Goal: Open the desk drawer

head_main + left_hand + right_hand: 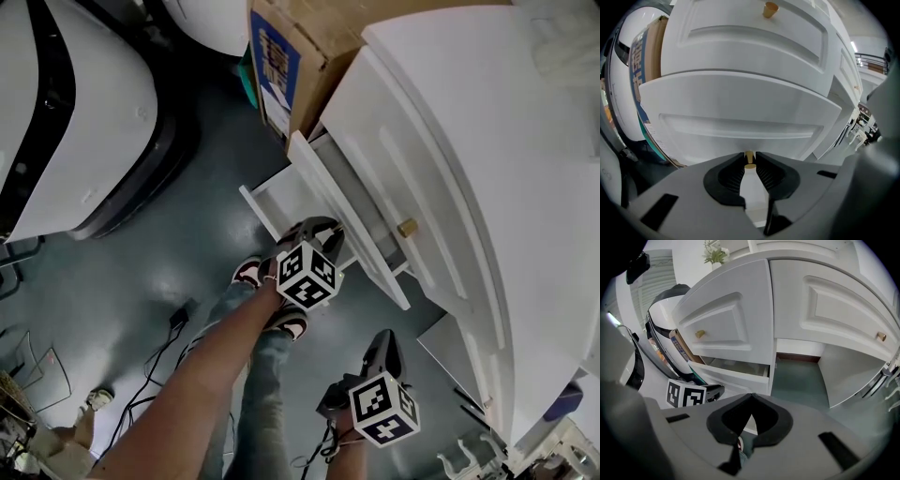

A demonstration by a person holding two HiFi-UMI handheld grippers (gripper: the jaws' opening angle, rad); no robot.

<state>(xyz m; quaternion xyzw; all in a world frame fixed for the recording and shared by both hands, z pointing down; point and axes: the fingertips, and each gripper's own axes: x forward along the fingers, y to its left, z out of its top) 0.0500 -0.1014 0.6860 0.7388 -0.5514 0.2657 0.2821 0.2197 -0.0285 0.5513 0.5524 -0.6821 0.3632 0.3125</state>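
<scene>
Right half of head view: white desk, panelled front facing left.
Upper left: white curved shell with black trim, on grey floor.
Top centre: cardboard box with blue label, just beside desk.
Centre: lower drawer, standing part-way out of desk. Its front panel filling middle of left gripper view. Above it, closed upper drawer bearing brass upper knob.
Centre, at drawer front: left gripper, marker cube toward viewer, fingers pinching small brass drawer knob, ribbed pads against both its sides.
Lower centre-right: right gripper, well apart from drawer, pointing down toward desk base. Fingers pressed together at tips, nothing between them.
</scene>
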